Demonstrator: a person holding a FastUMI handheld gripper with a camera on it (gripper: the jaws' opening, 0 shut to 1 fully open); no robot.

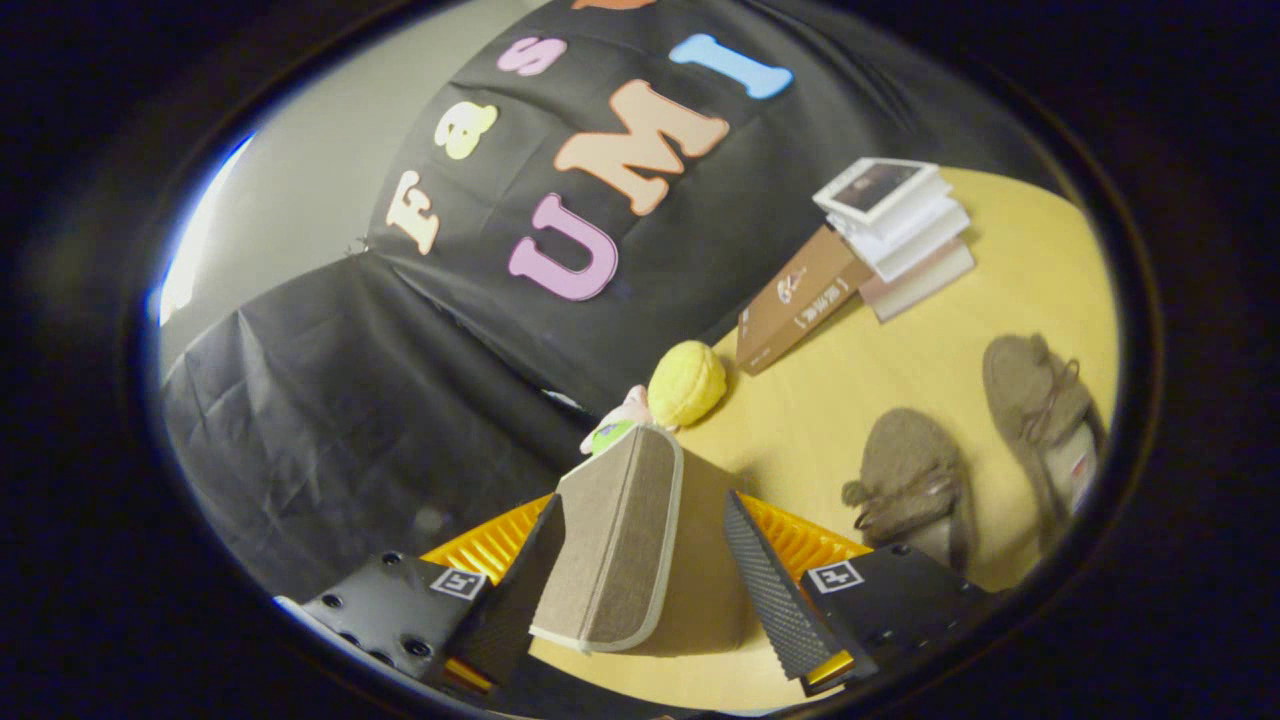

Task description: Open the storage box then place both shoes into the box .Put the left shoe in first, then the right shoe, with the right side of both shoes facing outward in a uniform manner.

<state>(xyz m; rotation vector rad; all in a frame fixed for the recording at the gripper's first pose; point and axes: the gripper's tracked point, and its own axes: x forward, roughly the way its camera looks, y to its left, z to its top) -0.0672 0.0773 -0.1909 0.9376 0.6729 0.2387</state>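
The hand-held gripper [640,590] stood open at lower centre of the frame, its left finger touching the raised fabric lid [620,540] of the storage box [800,540], the right finger apart from it. The lid was tilted up, probably being levered open so the shoes could go in. Both shoes waited on the tabletop [800,420] at right: one shoe [915,475] near the box, the other shoe [1040,415] further right. A yellow plush ball [687,383], a small toy [618,420] and stacked books [895,230] sat beyond, none blocking the way.
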